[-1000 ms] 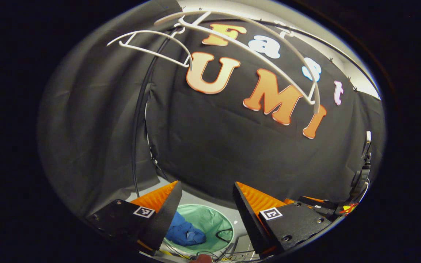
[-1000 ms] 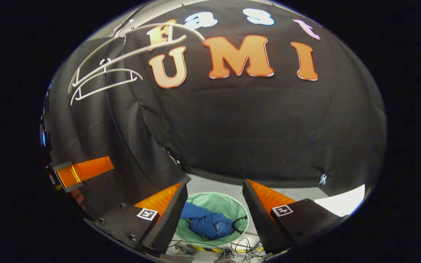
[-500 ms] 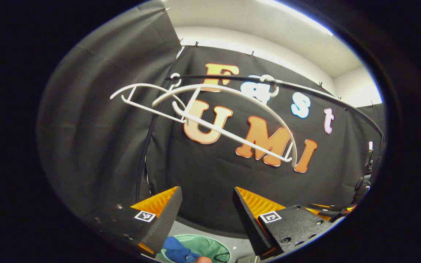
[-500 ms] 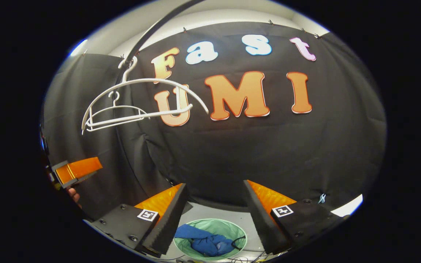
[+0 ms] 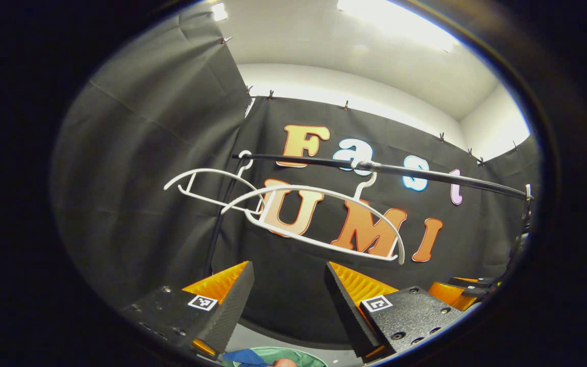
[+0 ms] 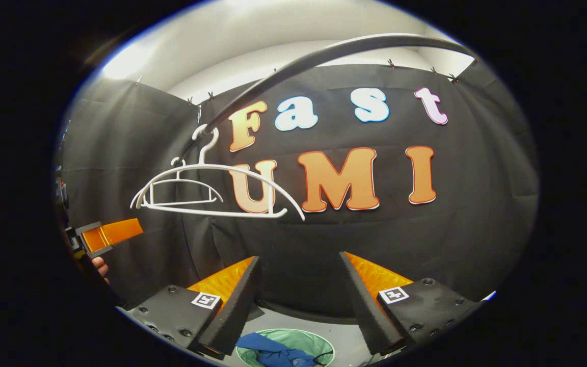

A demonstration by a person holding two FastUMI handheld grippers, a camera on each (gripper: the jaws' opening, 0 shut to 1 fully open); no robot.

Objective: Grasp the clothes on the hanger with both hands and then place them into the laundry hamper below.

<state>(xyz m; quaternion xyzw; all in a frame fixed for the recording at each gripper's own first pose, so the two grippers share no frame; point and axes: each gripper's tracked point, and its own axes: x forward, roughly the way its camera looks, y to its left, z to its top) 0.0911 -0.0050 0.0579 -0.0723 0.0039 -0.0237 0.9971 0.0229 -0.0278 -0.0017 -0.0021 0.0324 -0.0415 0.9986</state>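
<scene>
Both tongs are wide open and holding nothing: left tongs (image 5: 288, 290), right tongs (image 6: 298, 285). The blue clothes (image 6: 268, 354) sit low in frame between the right fingers, inside the green laundry hamper (image 6: 309, 339). Two bare white hangers (image 6: 212, 191) hang upper left on the rail (image 6: 324, 53).

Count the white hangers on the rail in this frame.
2: a nearer hanger hooked on the rail, and a farther hanger behind it, to its left. Both are bare.
</scene>
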